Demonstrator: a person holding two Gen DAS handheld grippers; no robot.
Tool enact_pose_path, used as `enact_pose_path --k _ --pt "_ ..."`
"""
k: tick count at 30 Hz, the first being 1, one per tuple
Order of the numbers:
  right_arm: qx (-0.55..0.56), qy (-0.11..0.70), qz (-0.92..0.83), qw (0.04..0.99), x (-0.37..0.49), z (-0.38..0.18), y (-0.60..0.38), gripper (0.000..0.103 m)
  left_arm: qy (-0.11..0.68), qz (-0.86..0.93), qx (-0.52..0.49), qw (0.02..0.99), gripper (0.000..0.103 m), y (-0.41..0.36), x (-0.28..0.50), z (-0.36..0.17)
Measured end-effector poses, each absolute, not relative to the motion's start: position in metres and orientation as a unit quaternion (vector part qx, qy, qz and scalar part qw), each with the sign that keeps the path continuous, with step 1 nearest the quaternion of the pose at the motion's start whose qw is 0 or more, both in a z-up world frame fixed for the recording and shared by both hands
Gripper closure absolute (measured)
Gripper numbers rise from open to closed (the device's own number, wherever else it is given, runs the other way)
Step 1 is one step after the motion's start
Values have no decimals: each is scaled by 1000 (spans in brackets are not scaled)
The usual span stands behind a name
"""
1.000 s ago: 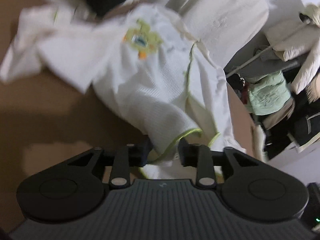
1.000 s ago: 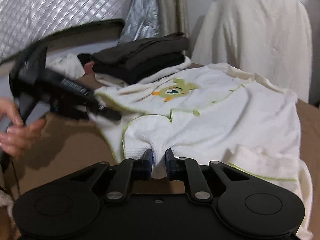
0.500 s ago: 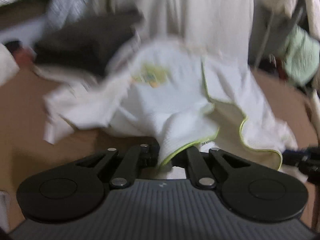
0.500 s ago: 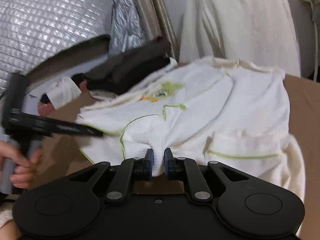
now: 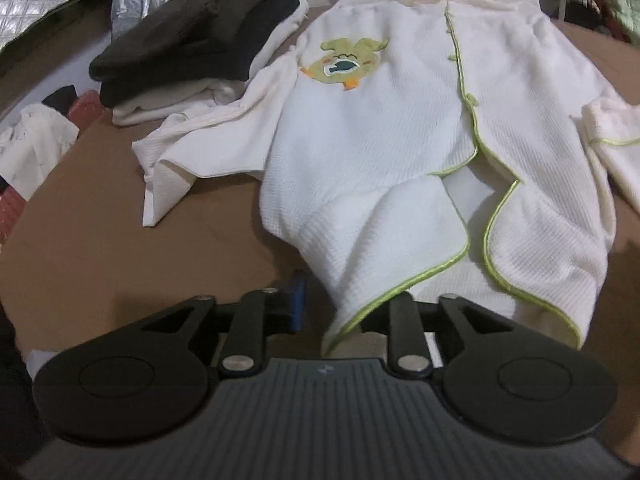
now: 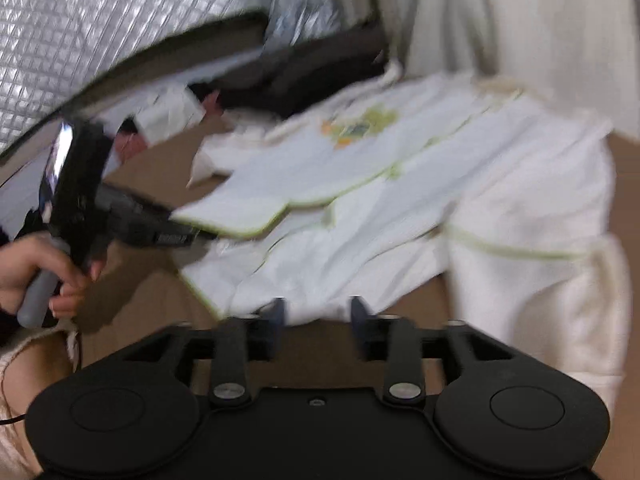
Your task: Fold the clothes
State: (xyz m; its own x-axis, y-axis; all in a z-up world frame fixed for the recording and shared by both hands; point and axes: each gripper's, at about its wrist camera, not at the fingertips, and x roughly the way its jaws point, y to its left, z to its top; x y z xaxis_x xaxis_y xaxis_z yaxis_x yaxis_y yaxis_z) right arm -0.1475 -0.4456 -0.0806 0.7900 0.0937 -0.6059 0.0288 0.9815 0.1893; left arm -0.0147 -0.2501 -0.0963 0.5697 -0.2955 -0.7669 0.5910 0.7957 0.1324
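**Both hems let go**

Released since the earlier frame, the white garment [image 5: 372, 148] is spread on the brown table [image 5: 120, 248]. The right gripper [image 6: 318, 314] is opening, empty; the left gripper [image 5: 344, 300] is opening, with the green-trimmed hem loose between its jaws.

Brown tabletop [image 5: 120, 240] bears white garment [image 5: 380, 140], dark folded clothes [image 5: 192, 36].
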Motion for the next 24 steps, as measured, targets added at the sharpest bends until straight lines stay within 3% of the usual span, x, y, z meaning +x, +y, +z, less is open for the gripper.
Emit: enact_pose_path --k 4,10,14,15,16,17,24 --pt "97 321 -50 941 -170 -79 -473 53 357 -306 63 880 57 -227 -21 -72" --pt "47 401 -122 907 -153 -106 -476 37 288 -357 72 885 55 -250 -48 -67" --pt "7 451 -137 882 -137 -133 -475 38 301 -389 91 866 52 -272 -63 -77" --pt "-11 443 -137 886 -136 -134 -475 45 306 -388 102 863 52 -277 -67 -79" --pt "-21 434 -147 889 -137 -131 -478 76 312 -386 112 861 52 -281 -70 -80" --pt "-26 427 -164 889 -138 -126 -484 97 319 -384 118 858 52 -284 -72 -80" --pt "42 294 -269 916 -193 -55 -549 100 306 -413 104 851 40 -296 -83 -69"
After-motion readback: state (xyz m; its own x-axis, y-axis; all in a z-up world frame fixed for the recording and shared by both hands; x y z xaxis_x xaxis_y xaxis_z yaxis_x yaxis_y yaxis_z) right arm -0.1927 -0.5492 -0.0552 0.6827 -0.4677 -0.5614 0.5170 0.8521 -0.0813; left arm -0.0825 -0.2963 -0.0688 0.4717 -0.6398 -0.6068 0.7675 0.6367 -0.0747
